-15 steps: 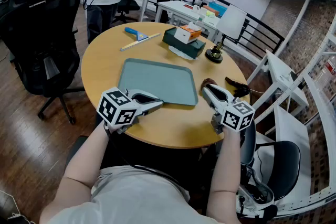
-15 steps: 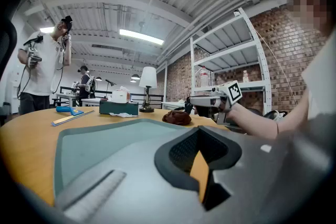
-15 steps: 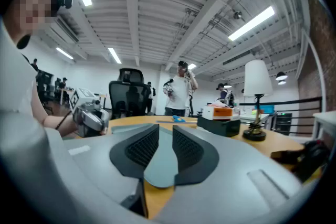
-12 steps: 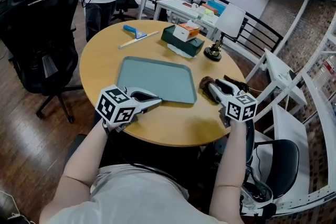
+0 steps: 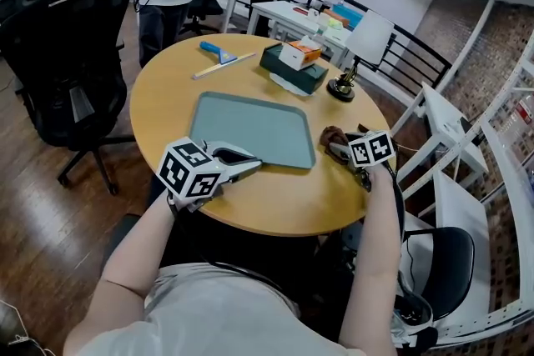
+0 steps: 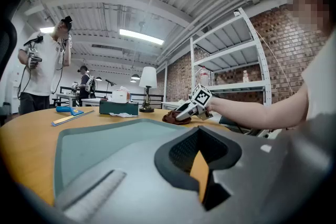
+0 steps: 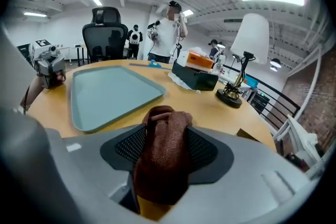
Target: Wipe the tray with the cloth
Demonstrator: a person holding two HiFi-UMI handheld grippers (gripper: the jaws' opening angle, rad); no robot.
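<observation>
A grey-green tray [image 5: 250, 129] lies on the round wooden table [image 5: 167, 104]. A brown cloth [image 5: 334, 135] sits bunched on the table just past the tray's right edge. My right gripper [image 5: 336, 147] has reached it: in the right gripper view the cloth [image 7: 163, 155] fills the gap between the wide jaws of the right gripper [image 7: 165, 131], which stand open around it, with the tray [image 7: 110, 92] to the left. My left gripper [image 5: 254, 165] rests at the tray's near left corner, tips together and empty. The left gripper view looks across the tray [image 6: 105, 144] to the cloth [image 6: 170, 119].
Beyond the tray stand a dark green tissue box [image 5: 292, 71] with a small orange and white box on it, a desk lamp [image 5: 344, 83], a blue scraper [image 5: 215, 52] and a long stick [image 5: 223, 67]. A black office chair [image 5: 67, 54] is at the left; people stand behind.
My right gripper has moved forward and away from me, to the cloth beside the tray's right edge. The left gripper has stayed at the tray's near corner.
</observation>
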